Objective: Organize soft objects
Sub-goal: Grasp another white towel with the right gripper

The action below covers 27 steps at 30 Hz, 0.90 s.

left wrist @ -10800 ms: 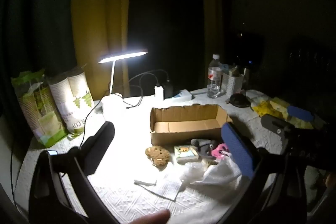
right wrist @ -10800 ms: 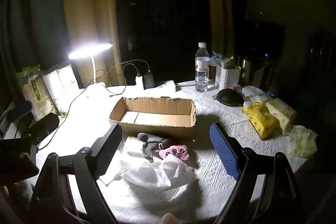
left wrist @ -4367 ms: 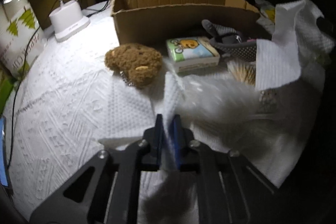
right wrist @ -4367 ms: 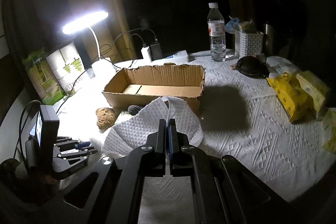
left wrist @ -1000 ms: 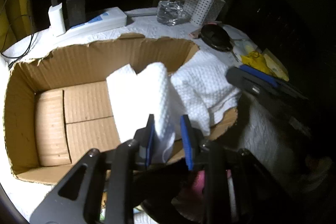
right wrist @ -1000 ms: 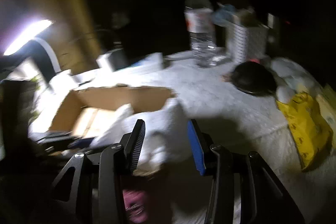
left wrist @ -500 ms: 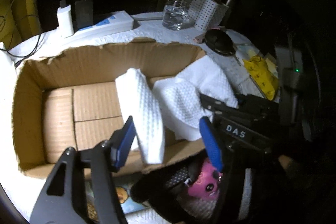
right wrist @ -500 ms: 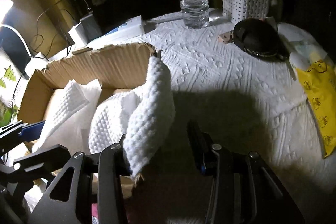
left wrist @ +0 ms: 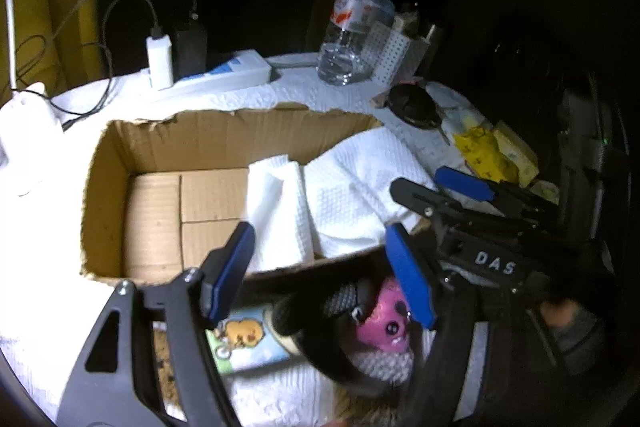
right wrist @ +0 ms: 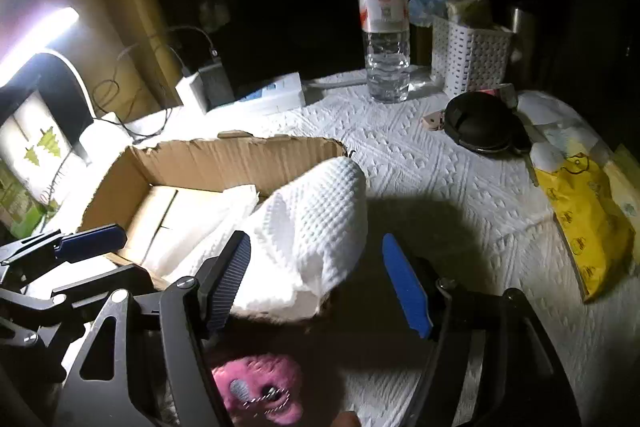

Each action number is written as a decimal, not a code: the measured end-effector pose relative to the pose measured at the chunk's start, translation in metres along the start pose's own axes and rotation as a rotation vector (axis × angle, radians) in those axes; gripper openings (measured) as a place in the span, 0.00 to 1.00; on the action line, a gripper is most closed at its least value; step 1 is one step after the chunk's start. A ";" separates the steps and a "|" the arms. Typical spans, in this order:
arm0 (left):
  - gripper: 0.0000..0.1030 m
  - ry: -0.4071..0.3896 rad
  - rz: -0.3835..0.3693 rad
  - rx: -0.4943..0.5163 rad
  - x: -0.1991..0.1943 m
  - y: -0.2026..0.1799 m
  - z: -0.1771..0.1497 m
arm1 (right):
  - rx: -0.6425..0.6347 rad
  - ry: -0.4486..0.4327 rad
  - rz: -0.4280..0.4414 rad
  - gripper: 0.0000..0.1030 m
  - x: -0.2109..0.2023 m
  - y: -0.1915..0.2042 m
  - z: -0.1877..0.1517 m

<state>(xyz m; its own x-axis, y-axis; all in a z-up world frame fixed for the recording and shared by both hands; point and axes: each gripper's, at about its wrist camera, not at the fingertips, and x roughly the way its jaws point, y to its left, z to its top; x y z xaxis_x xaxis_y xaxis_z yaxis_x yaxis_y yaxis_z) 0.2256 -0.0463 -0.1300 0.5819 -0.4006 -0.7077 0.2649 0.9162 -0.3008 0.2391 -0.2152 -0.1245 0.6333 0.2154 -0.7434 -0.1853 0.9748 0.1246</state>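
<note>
table [right wrist: 440, 187]: we see it under a white textured cover | cardboard box [left wrist: 224, 135]: open-topped | white cloth [left wrist: 344, 195]: draped over the box's right end, partly inside | left gripper [left wrist: 320, 267], right gripper [right wrist: 316, 279]: our jaws have just been opening, both released, holding nothing | pink plush [left wrist: 384, 327]: on table before box

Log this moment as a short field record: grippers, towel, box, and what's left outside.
left gripper: open, jaws just opened, nothing pressed
right gripper: open, jaws just opened, off the towel
white towel: in the cardboard box, one end draped over its right wall
still outside: pink plush toy, tissue pack in front of box
</note>
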 end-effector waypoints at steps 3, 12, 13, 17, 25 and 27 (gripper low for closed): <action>0.68 -0.018 0.002 0.000 -0.012 0.000 -0.004 | 0.017 -0.023 0.005 0.69 -0.005 -0.004 -0.002; 0.68 -0.045 0.027 -0.019 -0.033 0.007 -0.019 | 0.014 -0.032 -0.001 0.08 0.002 -0.010 -0.004; 0.68 -0.047 0.030 -0.024 -0.033 0.008 -0.020 | 0.011 -0.036 0.004 0.07 0.000 -0.008 -0.004; 0.68 -0.053 0.043 -0.037 -0.036 0.015 -0.024 | -0.028 -0.077 0.011 0.07 -0.012 0.002 0.001; 0.68 -0.037 0.046 -0.058 -0.033 0.028 -0.030 | -0.100 -0.095 -0.062 0.07 -0.012 0.018 0.006; 0.68 -0.040 0.045 -0.059 -0.034 0.030 -0.030 | -0.100 -0.068 -0.058 0.07 -0.005 0.017 0.004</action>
<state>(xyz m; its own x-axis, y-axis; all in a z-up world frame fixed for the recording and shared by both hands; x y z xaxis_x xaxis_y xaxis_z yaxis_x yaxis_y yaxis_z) 0.1910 -0.0044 -0.1341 0.6230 -0.3577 -0.6957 0.1921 0.9320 -0.3073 0.2355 -0.1992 -0.1164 0.6941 0.1656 -0.7006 -0.2185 0.9757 0.0141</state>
